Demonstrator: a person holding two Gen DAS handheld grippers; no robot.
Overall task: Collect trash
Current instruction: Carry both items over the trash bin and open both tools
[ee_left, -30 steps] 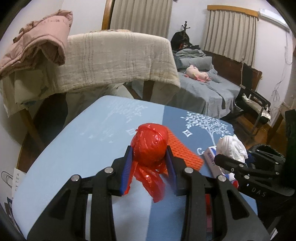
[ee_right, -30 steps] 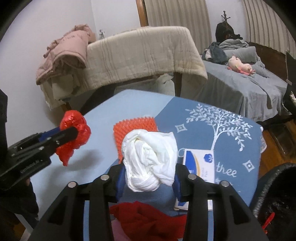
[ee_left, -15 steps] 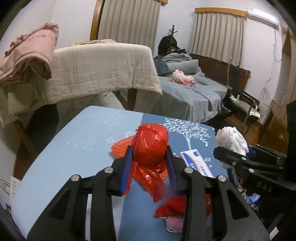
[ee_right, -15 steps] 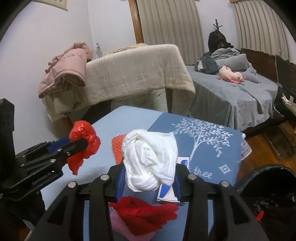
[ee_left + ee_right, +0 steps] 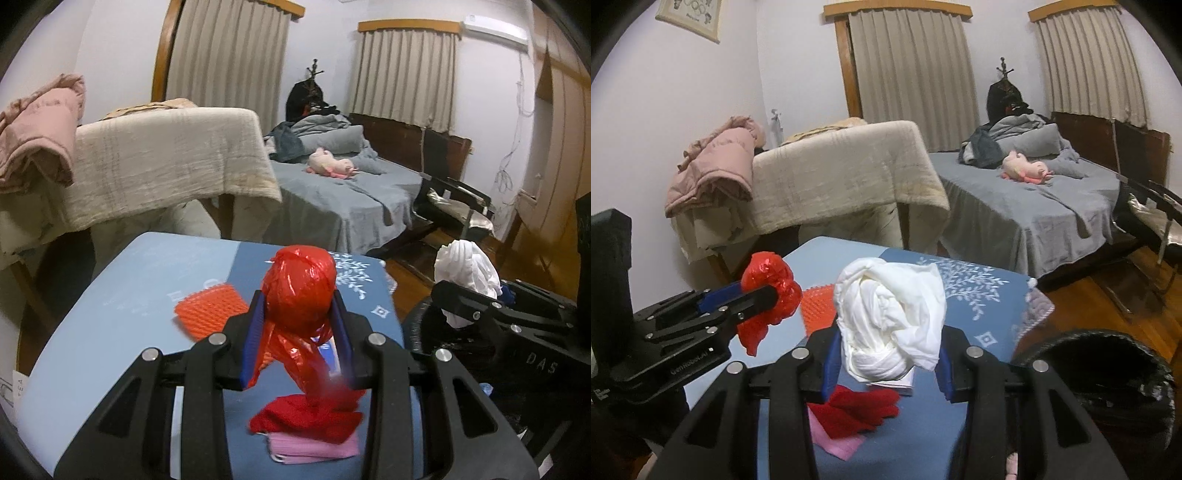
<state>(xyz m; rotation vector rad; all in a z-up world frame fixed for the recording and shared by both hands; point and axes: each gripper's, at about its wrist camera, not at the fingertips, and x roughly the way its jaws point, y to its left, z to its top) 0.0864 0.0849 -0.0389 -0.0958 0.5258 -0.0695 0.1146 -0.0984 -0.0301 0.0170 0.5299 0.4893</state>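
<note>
My left gripper (image 5: 298, 328) is shut on a knotted red plastic bag (image 5: 301, 288), held above the blue table (image 5: 122, 295); it also shows in the right wrist view (image 5: 768, 291). My right gripper (image 5: 888, 354) is shut on a balled white plastic bag (image 5: 890, 317), held above the table's right part; that bag also shows in the left wrist view (image 5: 465, 269). A black bin with a black liner (image 5: 1108, 373) stands off the table's right edge, below and right of the right gripper.
On the table lie an orange mesh pad (image 5: 210, 310), a red cloth (image 5: 306, 417) on a pink mask (image 5: 314, 446), and a white-and-blue packet (image 5: 894, 382) mostly hidden. A blanket-draped frame (image 5: 842, 177), a bed (image 5: 1034, 199) and a black chair (image 5: 454, 206) stand beyond.
Both grippers have risen and drawn back with their bags. The table looks lower and farther, and the black bin has come more into view at the right.
</note>
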